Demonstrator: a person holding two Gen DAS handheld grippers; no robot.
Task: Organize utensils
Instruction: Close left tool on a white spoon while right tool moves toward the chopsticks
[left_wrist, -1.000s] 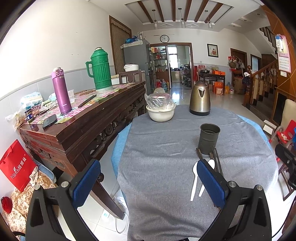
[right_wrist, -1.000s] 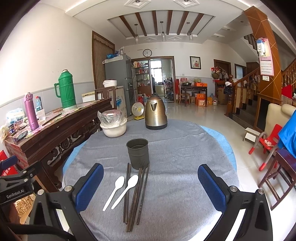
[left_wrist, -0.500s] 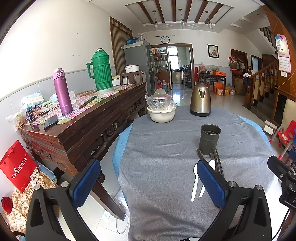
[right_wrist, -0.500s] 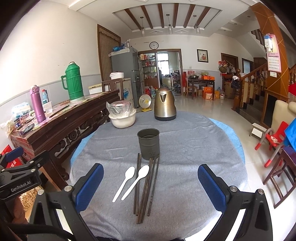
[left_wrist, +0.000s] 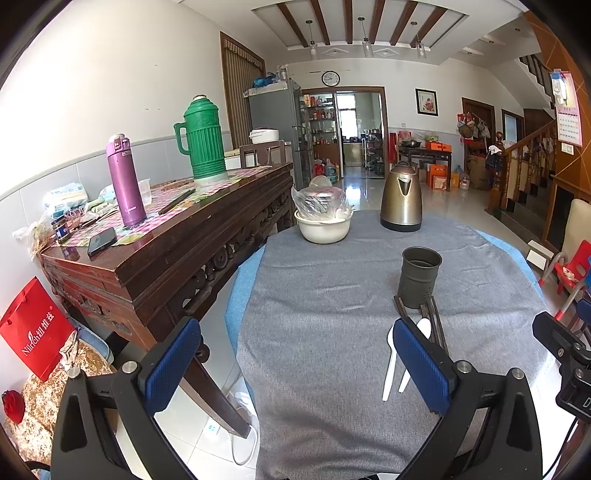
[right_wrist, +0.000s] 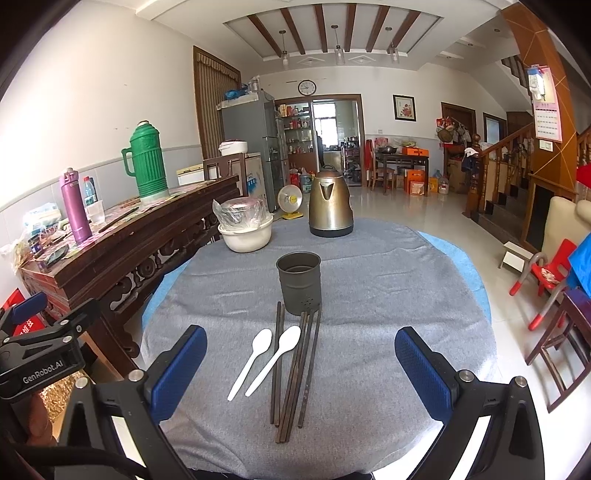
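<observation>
A dark metal utensil cup (right_wrist: 298, 281) stands upright on the grey tablecloth; it also shows in the left wrist view (left_wrist: 420, 277). In front of it lie two white plastic spoons (right_wrist: 273, 360) and several dark chopsticks (right_wrist: 299, 369), side by side. In the left wrist view the spoons (left_wrist: 392, 363) are partly hidden behind my right finger. My right gripper (right_wrist: 301, 369) is open and empty, hovering over the near ends of the utensils. My left gripper (left_wrist: 295, 365) is open and empty, over the table's left part.
A steel kettle (right_wrist: 330, 206) and a cream bowl with a bagged lid (right_wrist: 245, 230) stand at the table's far side. A wooden sideboard (left_wrist: 166, 236) with a green thermos (left_wrist: 202, 138) and purple flask (left_wrist: 125, 181) runs along the left. Chairs (right_wrist: 546, 280) stand to the right.
Both grippers have drifted slightly to the right and forward over the table. The utensils and cup have not moved. Both grippers stay open.
</observation>
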